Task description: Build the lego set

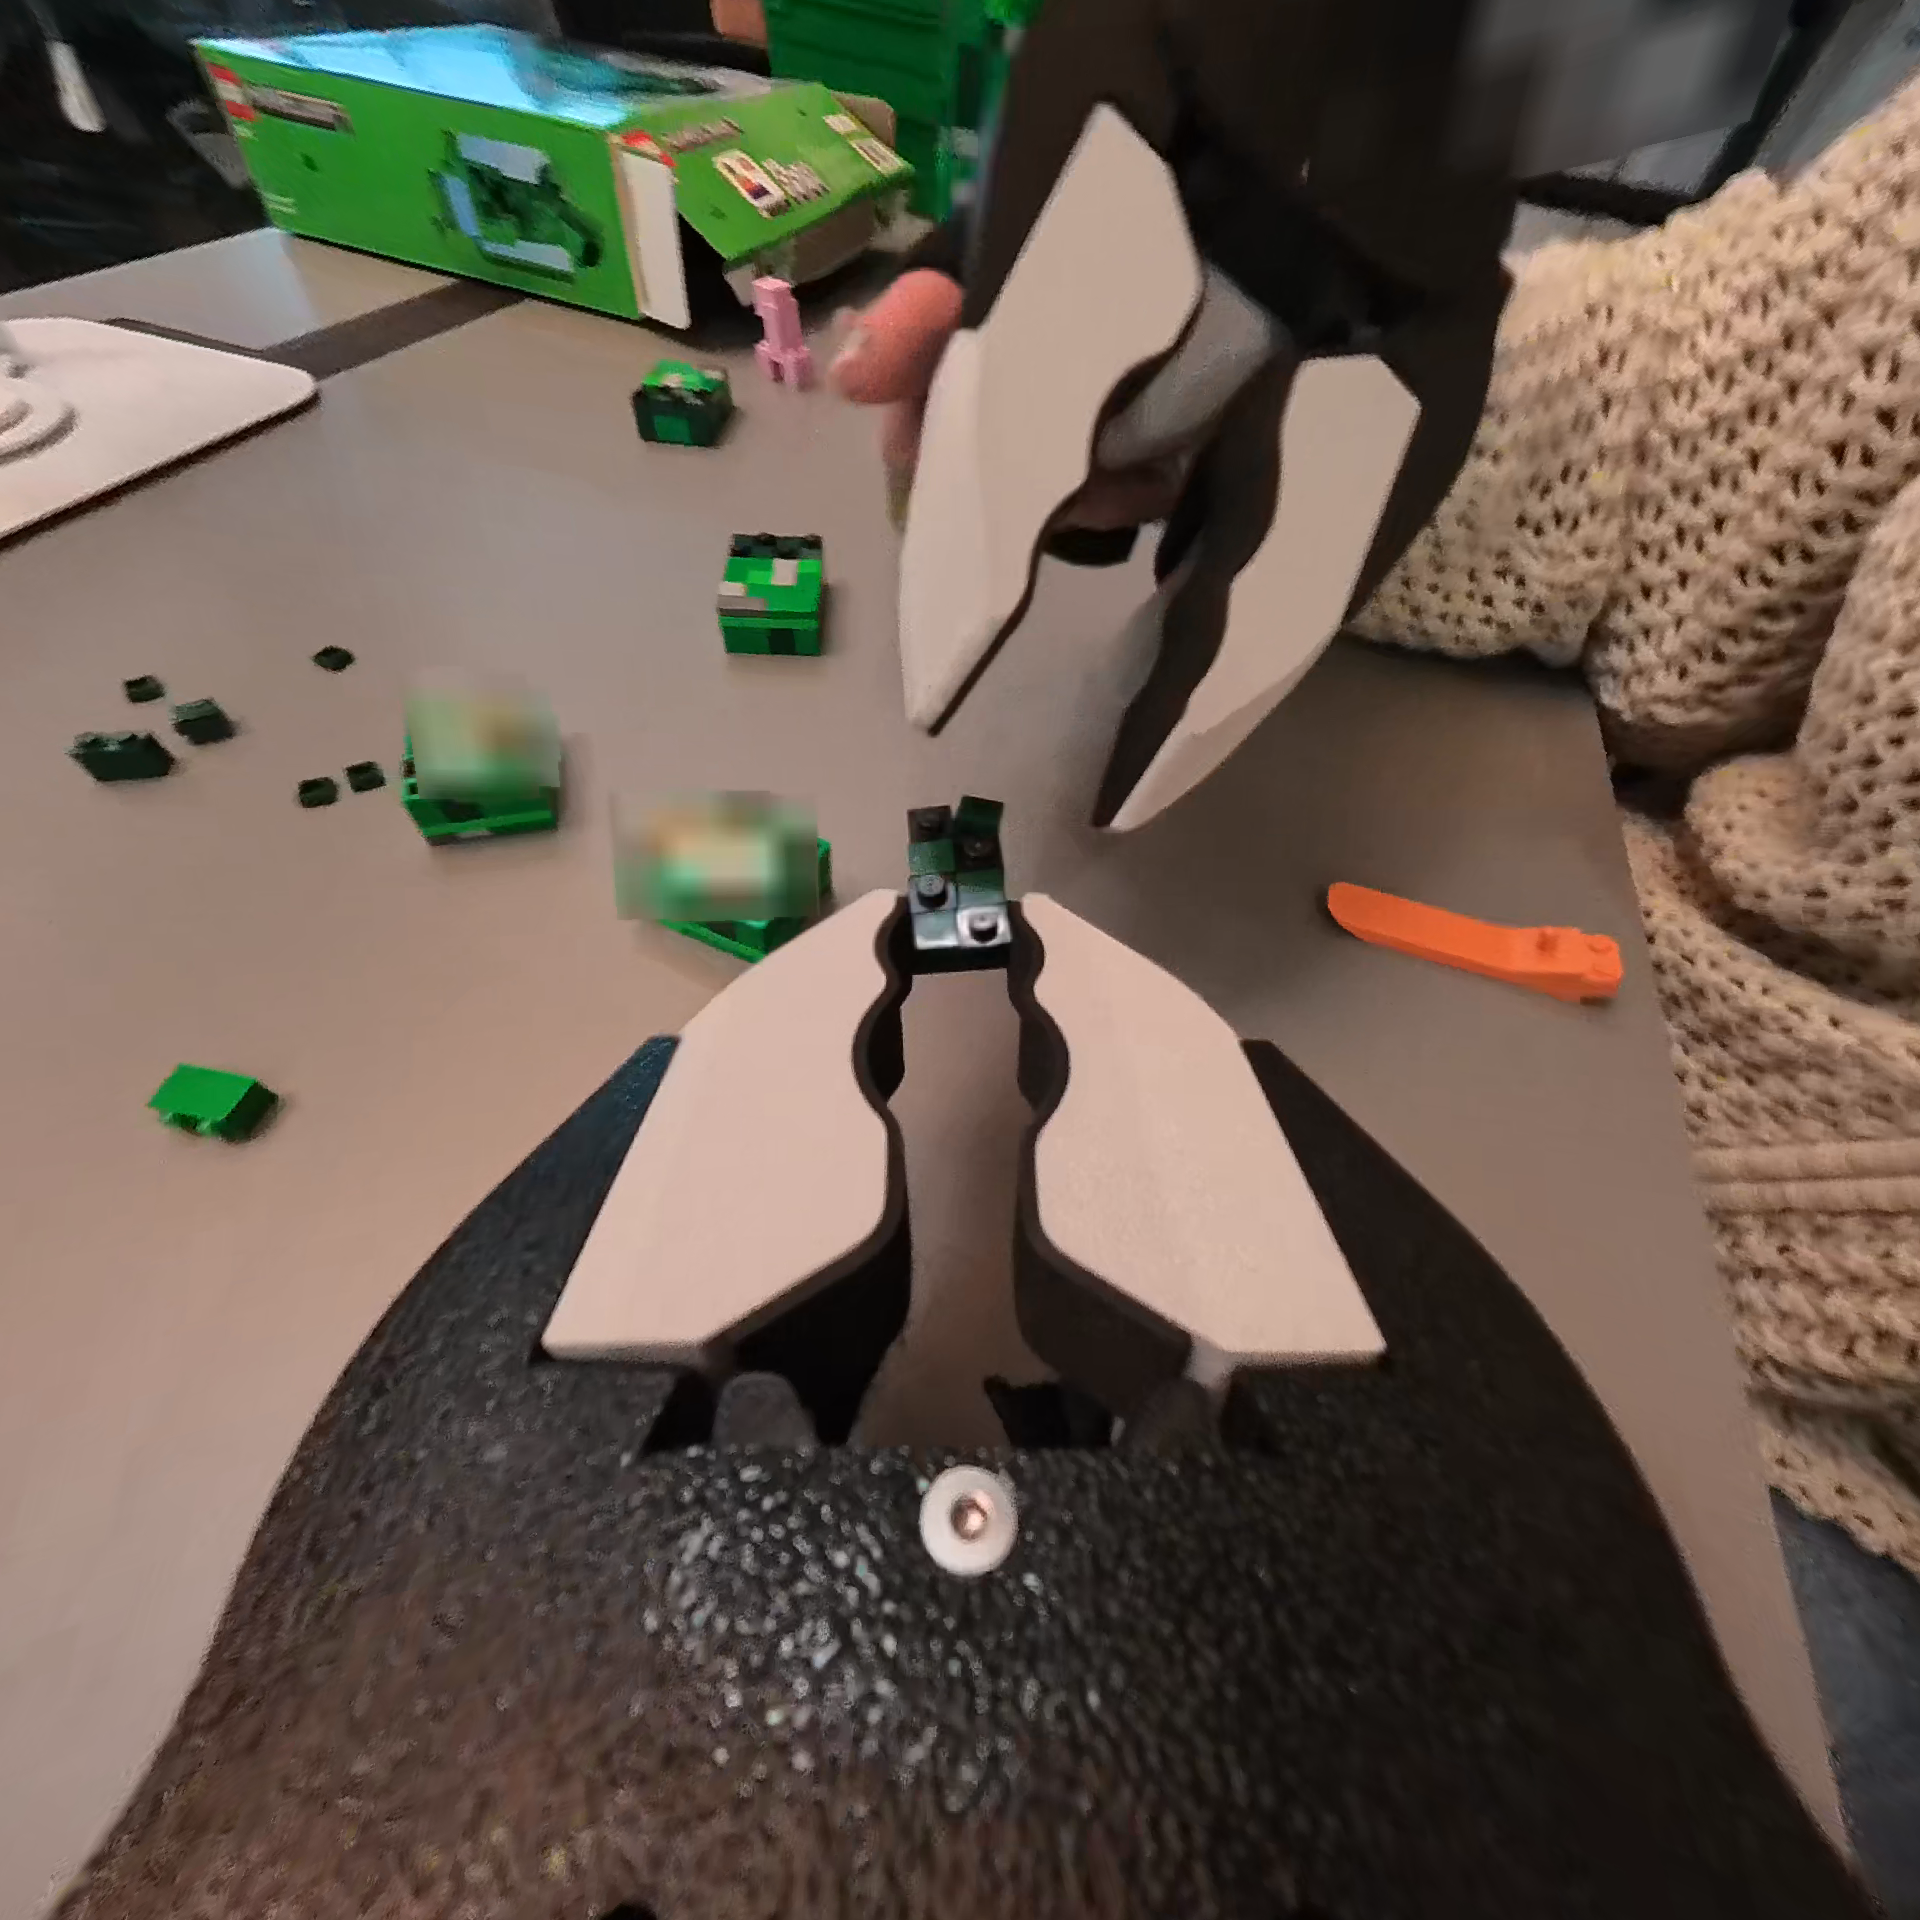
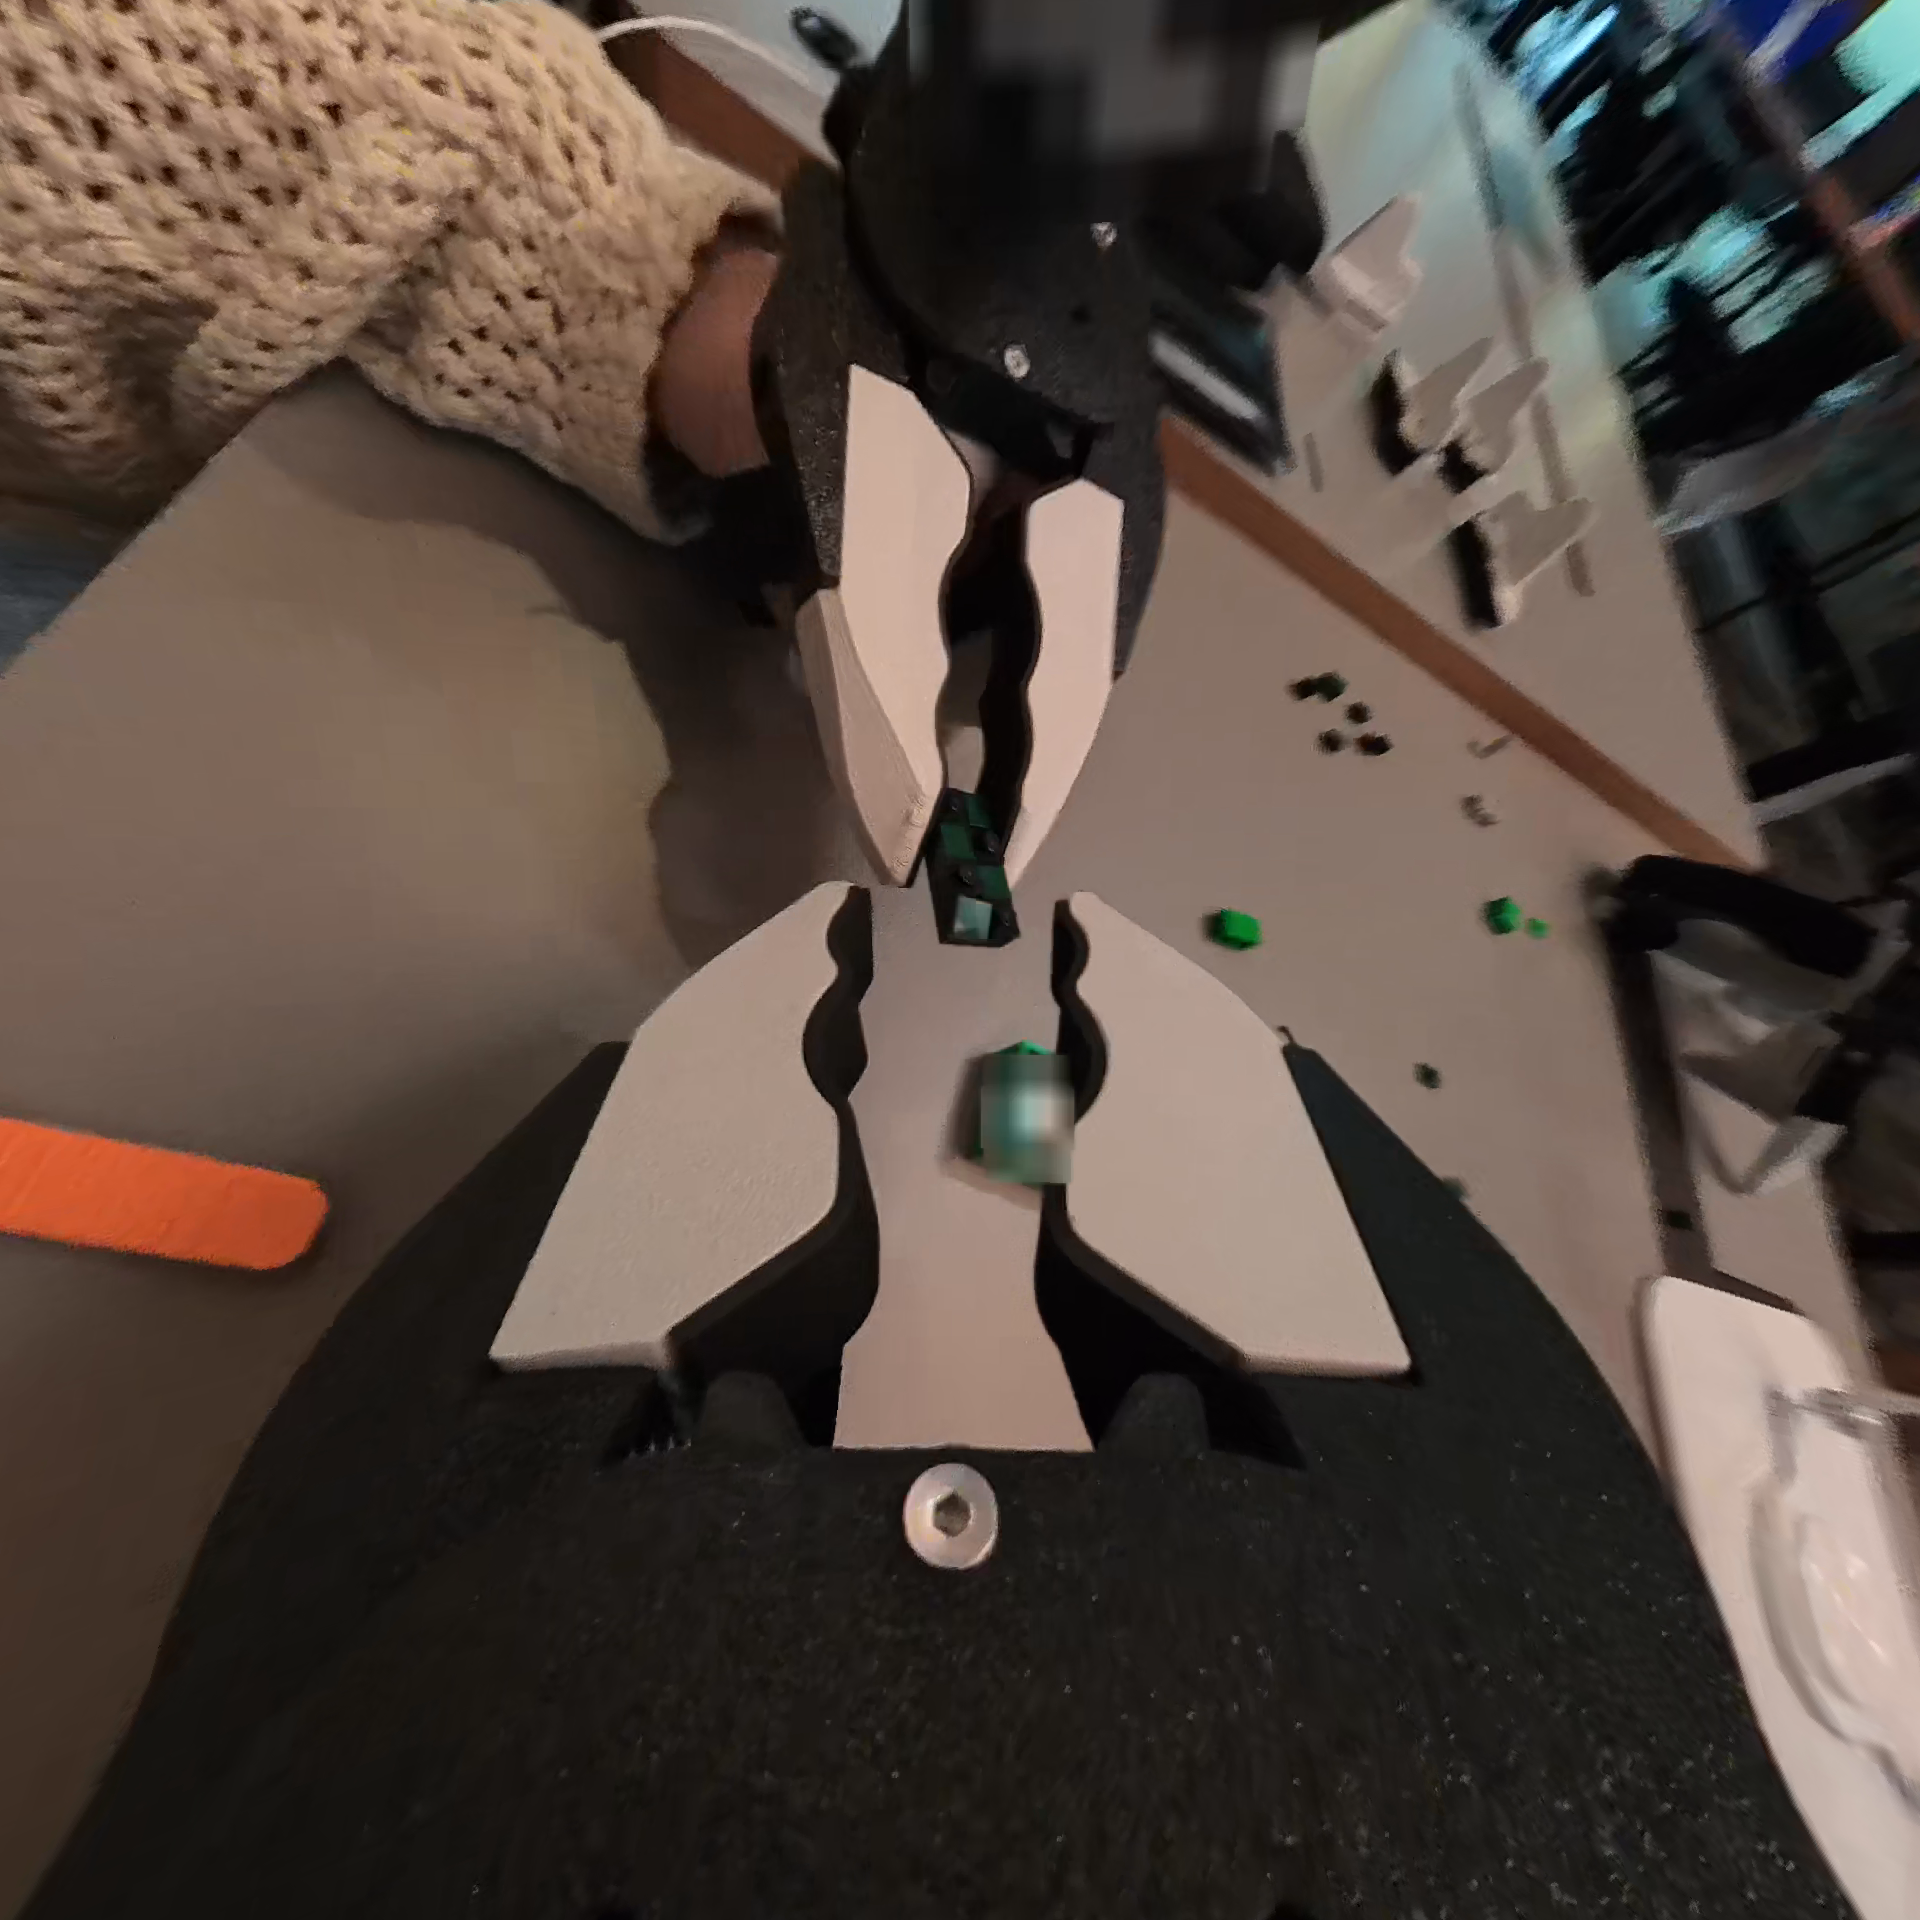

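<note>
Clamping a small dark-green brick assembly (image 1: 958, 894) at its tips, the left gripper (image 1: 958, 925) holds it above the desk (image 1: 416, 1195) while the right gripper (image 2: 961, 914) hovers spread and empty; finished green cubes (image 1: 772, 594) at ten o'clock, loose pieces (image 1: 123, 753) remain.

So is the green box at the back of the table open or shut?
Open: in the left wrist view, the green box lies on its side with an end flap swung out, showing its cardboard inside.
</note>
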### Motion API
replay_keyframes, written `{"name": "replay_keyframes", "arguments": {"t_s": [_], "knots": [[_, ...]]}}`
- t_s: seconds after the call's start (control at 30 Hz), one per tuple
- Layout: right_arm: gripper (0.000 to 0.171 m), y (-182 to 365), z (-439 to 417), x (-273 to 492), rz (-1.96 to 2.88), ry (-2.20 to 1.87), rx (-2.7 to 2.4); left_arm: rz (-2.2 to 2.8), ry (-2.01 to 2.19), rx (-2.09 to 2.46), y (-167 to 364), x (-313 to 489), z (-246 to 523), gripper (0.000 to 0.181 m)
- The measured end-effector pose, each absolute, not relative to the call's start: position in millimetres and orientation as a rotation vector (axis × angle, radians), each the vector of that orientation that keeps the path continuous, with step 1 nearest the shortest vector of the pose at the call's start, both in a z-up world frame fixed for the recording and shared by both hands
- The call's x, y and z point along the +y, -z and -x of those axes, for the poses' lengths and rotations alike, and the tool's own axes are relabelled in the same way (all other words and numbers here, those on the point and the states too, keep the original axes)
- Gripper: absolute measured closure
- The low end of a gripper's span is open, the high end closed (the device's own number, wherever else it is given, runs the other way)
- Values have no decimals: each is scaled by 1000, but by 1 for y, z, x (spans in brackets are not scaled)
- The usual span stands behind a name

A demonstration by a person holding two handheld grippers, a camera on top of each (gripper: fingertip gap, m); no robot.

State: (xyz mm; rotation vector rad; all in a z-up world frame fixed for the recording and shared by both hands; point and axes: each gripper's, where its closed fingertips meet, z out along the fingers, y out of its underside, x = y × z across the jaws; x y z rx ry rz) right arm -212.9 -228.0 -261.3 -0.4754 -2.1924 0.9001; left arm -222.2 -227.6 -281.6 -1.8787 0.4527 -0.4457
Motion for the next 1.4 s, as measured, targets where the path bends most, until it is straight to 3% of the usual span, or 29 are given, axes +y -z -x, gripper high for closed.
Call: {"name": "replay_keyframes", "arguments": {"t_s": [0.13, 0.33, 0.57, 0.7, 1.1, 1.4], "knots": [[135, 249, 221, -217, 331, -641, -1911, 1835, 509, 314, 272, -226, 236, 165], [143, 256, 232, -219, 175, -250, -1742, 1835, 528, 275, 272, -226, 239, 165], [150, 260, 239, -222, 123, -182, -1744, 1832, 547, 275, 271, -227, 238, 165], [163, 262, 240, -221, 103, -169, -1746, 1834, 547, 296, 272, -228, 235, 165], [164, 263, 228, -228, -36, -266, -1752, 1827, 633, 373, 271, -235, 223, 165], [164, 265, 225, -228, -254, -59, -1722, 1861, 641, 397, 275, -234, 219, 165]]}}
